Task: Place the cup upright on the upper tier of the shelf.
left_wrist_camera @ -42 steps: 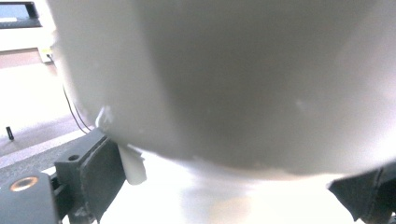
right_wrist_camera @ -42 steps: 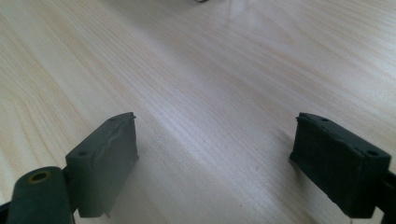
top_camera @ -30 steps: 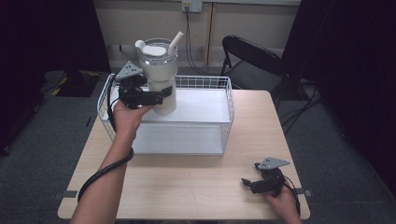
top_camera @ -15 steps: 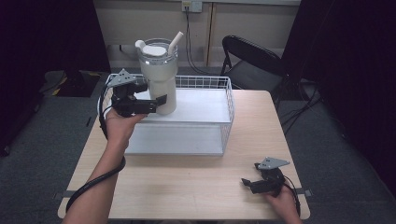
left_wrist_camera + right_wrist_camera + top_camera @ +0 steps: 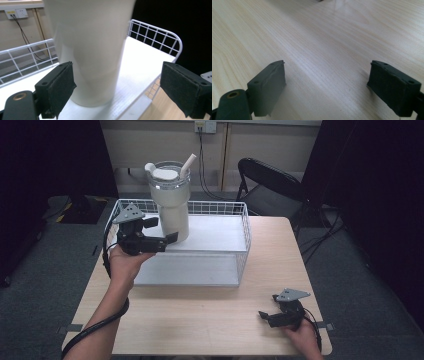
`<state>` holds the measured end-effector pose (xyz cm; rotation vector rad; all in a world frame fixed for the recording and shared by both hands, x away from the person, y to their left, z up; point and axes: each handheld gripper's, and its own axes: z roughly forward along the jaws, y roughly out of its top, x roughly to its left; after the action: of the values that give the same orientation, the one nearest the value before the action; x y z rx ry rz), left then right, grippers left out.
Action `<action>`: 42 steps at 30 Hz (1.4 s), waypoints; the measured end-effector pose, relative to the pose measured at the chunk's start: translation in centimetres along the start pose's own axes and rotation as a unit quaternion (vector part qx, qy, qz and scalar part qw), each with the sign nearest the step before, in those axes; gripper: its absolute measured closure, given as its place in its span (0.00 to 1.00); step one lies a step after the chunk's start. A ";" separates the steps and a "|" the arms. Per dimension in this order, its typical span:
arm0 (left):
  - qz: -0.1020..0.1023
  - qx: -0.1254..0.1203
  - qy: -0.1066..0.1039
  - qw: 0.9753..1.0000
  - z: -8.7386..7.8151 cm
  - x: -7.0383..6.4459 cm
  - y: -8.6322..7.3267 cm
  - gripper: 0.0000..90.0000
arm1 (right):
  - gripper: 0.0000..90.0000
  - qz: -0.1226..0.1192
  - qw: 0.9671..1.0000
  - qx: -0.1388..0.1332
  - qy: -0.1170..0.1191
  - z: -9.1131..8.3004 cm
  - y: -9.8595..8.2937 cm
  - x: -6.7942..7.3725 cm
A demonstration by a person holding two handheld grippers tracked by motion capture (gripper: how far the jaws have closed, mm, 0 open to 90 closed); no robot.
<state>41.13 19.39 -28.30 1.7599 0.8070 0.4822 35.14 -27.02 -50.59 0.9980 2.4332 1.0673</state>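
We see the cream tumbler (image 5: 171,205) standing upright on the white shelf of the wire basket (image 5: 244,231), the left gripper (image 5: 167,240) spread wide beside its base and gripping nothing, while the right gripper (image 5: 263,316), equally wide and empty, rests low over the wooden table (image 5: 210,320).

tumbler (image 5: 170,205): cream | wire basket (image 5: 243,225): white | table (image 5: 210,320): pale woodgrain

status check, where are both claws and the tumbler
Left claw open beside tall cream plastic tumbler, upright in white wire basket. Right claw open, low over table. Nothing blocking.
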 end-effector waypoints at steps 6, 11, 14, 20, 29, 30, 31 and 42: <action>0.002 0.004 -0.015 1.000 -0.2 -0.8 -0.6 0.13 | 0.15 0.000 1.000 0.000 0.000 0.0 0.0 0.0; 0.005 0.006 -0.026 1.000 -0.3 -1.3 -1.3 0.13 | 0.15 -0.001 1.000 0.000 0.000 0.0 0.0 0.0; 0.006 0.008 -0.031 0.999 -0.3 -1.6 -1.8 0.13 | 0.15 -0.001 1.000 0.000 0.000 0.0 0.0 0.0; 0.012 0.009 -0.053 0.998 -0.3 -2.3 -2.7 0.14 | 0.15 -0.001 1.000 0.000 0.000 0.0 0.0 0.0; 0.017 0.015 -0.074 0.997 -0.2 -3.2 -3.9 0.14 | 0.15 -0.001 1.000 0.000 0.000 0.0 0.0 0.0; 0.017 0.014 -0.077 0.997 -0.2 -3.2 -4.1 0.14 | 0.15 -0.001 1.000 0.000 0.000 0.0 0.0 0.0; 0.016 0.014 -0.079 0.997 -0.2 -3.2 -4.3 0.14 | 0.15 -0.001 1.000 0.000 0.000 0.0 0.0 0.0; 0.016 0.021 -0.092 0.995 0.3 -3.6 -6.8 0.14 | 0.15 -0.001 1.000 0.000 0.000 0.0 0.0 0.0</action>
<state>36.92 17.85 -34.58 1.8282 0.6644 0.3190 35.15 -27.03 -50.59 0.9960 2.4339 1.0657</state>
